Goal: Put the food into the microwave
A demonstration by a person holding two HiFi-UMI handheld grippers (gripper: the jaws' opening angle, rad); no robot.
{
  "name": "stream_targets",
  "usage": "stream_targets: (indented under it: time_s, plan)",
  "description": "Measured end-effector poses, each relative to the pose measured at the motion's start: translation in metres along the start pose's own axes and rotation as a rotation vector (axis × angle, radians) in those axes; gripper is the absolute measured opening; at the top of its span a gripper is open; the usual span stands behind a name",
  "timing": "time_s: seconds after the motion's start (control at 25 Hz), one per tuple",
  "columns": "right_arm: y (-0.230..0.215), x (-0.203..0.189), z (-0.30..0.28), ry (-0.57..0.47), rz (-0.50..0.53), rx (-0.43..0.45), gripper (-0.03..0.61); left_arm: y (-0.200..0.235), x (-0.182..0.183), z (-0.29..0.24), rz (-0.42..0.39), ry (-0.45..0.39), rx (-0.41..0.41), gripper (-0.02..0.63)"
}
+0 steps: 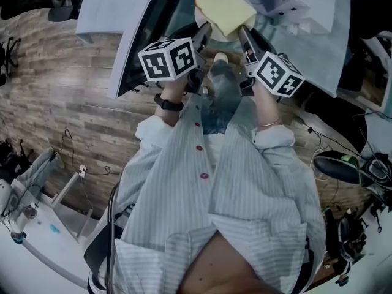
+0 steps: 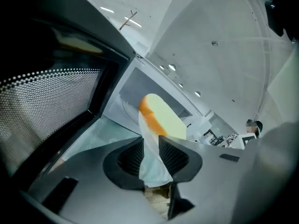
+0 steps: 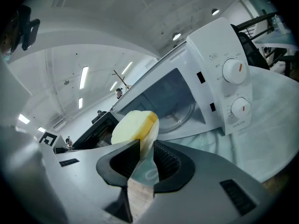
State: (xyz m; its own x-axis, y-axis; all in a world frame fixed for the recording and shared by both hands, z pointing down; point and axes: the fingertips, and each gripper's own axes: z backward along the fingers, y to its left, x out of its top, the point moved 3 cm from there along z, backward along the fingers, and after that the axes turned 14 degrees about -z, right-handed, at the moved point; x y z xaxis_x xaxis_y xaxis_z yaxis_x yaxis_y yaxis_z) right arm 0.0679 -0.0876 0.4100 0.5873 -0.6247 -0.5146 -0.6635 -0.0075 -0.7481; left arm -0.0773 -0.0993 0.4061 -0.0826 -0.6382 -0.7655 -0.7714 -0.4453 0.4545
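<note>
White plate (image 2: 153, 164), loaded with food (image 1: 223, 8), hangs in the air between two hand-held grippers, just in front of the open microwave (image 3: 219, 78) and not yet inside it. The left gripper (image 2: 150, 146) pinches the plate's left rim and the right gripper (image 3: 146, 148) pinches the right rim, each pair of jaws closed on the thin edge. Each grip catches only a narrow strip of rim, so if one hand gets ahead of or above the other, the plate could tilt and the food slide off, or the rim could slip out of a jaw. The open door (image 1: 142, 38) stands close on the left, and the cavity (image 3: 182, 106) looks snug, so a gripper or the plate's edge could knock against the door or frame. The food is a thick, rounded slab. Its face is pale yellow, with an orange band along one edge. It looks smooth and covers most of the plate.
</note>
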Motion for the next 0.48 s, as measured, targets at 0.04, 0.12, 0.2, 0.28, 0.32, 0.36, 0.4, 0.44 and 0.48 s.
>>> stream_targets:
  time_s: [0.04, 0.12, 0.2, 0.28, 0.32, 0.36, 0.4, 0.44, 0.48]
  plan:
    - [-0.002, 0.004, -0.002, 0.003, 0.0, 0.0, 0.106, 0.0, 0.001, -0.004, 0.004, 0.005, 0.002, 0.094]
    - [-0.004, 0.012, -0.006, 0.006, 0.003, 0.003, 0.106, 0.0, 0.003, -0.013, 0.009, 0.013, 0.007, 0.094]
    - [-0.008, 0.018, -0.011, 0.013, 0.002, 0.003, 0.106, 0.0, 0.006, -0.021, 0.013, 0.016, 0.012, 0.094]
    - [-0.012, 0.024, -0.015, 0.023, 0.001, 0.004, 0.106, 0.0, 0.009, -0.027, 0.017, 0.017, 0.017, 0.094]
    - [-0.013, 0.026, -0.017, 0.028, 0.0, 0.006, 0.106, 0.0, 0.01, -0.03, 0.019, 0.018, 0.022, 0.094]
    - [-0.015, 0.028, -0.019, 0.035, -0.002, 0.007, 0.106, 0.001, 0.011, -0.032, 0.02, 0.02, 0.026, 0.094]
    - [-0.018, 0.03, -0.021, 0.041, -0.005, 0.005, 0.106, 0.001, 0.012, -0.036, 0.022, 0.021, 0.03, 0.094]
    - [-0.022, 0.032, -0.023, 0.048, -0.008, 0.002, 0.106, 0.001, 0.013, -0.039, 0.024, 0.023, 0.033, 0.094]
    - [-0.025, 0.035, -0.025, 0.054, -0.008, -0.001, 0.106, 0.001, 0.014, -0.043, 0.028, 0.023, 0.037, 0.094]
